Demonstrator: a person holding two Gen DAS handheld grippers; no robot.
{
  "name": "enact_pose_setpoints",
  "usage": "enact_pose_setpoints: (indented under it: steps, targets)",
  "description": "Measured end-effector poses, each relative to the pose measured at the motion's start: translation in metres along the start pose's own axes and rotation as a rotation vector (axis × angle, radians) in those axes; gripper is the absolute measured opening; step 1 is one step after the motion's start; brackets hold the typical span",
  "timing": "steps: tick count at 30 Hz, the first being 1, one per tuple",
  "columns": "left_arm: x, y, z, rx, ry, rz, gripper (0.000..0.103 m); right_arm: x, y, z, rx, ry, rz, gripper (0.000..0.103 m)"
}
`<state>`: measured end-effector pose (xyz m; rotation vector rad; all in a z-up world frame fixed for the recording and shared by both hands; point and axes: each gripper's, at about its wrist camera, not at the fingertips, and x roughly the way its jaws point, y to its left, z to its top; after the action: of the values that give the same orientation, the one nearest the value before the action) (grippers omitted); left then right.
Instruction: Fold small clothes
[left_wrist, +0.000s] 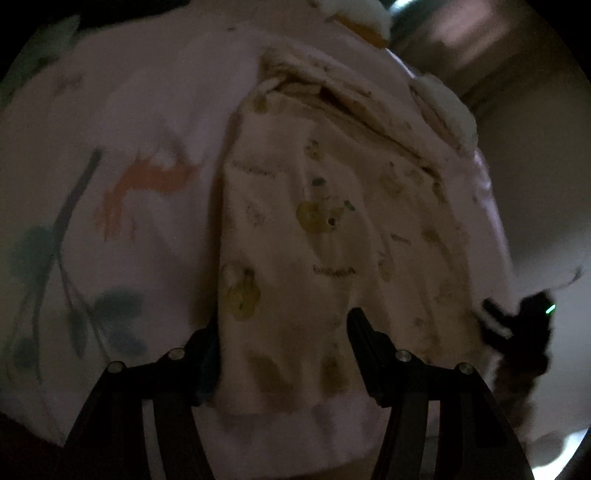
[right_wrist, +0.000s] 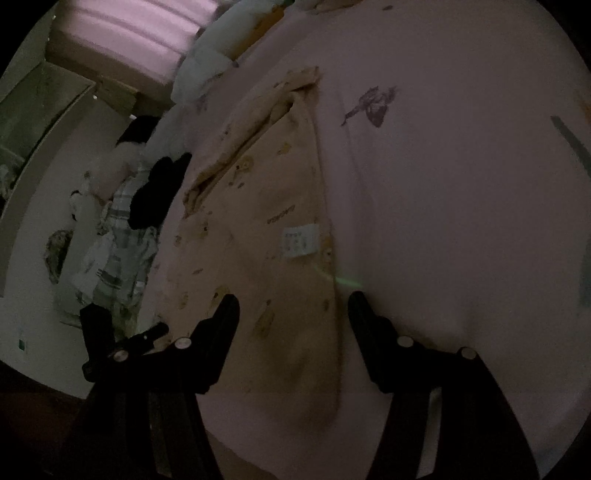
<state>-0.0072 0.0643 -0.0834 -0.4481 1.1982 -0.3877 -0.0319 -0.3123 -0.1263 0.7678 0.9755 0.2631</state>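
A small cream garment (left_wrist: 325, 221) printed with yellow bears lies spread on a pink bedsheet (left_wrist: 129, 110), its white label (right_wrist: 301, 240) facing up. The left hand-held gripper (left_wrist: 282, 326) stands open over its near hem. The right hand-held gripper (right_wrist: 293, 306) is also open, straddling the garment's edge. More clothes (right_wrist: 110, 258) lie beside the bed.

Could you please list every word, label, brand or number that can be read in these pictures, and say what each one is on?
Printed word on the cream garment, left wrist view: too blurred to read.
The same kind of printed word in the right wrist view: upside down and too blurred to read.
White care tag on the garment: lines of print, too small to read.
Nothing else bears text.
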Motion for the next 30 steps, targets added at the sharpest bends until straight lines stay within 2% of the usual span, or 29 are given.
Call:
enact_pose_setpoints:
  steps: [4,6,9,13,15,18,23,26,30]
  targets:
    - [-0.009,0.020,-0.008,-0.151,0.012,-0.119,0.061,-0.001,0.001,-0.005,0.041,-0.013,-0.002,0.061]
    - [-0.012,0.023,-0.011,-0.183,0.027,-0.155,0.061,0.000,0.004,-0.007,0.037,0.011,-0.005,0.061]
    - [-0.015,0.024,-0.016,-0.199,0.031,-0.172,0.061,-0.001,0.004,-0.009,0.049,0.041,0.018,0.061]
    - [-0.013,0.025,-0.009,-0.272,0.034,-0.174,0.061,-0.004,0.001,-0.015,0.068,0.028,0.038,0.058]
    - [-0.013,0.026,-0.005,-0.284,0.047,-0.159,0.055,-0.004,0.000,-0.014,0.095,0.030,0.028,0.054]
    - [-0.014,0.022,0.001,-0.242,0.063,-0.087,0.046,-0.006,-0.006,-0.012,0.154,0.039,0.023,0.044]
    - [-0.013,0.015,0.001,-0.205,0.058,-0.003,0.029,-0.012,-0.008,-0.016,0.139,0.040,-0.003,0.027]
    - [-0.013,0.008,-0.001,-0.136,0.072,0.022,0.024,-0.015,-0.009,-0.020,0.145,0.051,-0.001,0.025]
    - [-0.019,0.008,-0.002,-0.152,0.057,0.029,0.015,-0.017,-0.003,-0.026,0.104,0.053,-0.020,0.025]
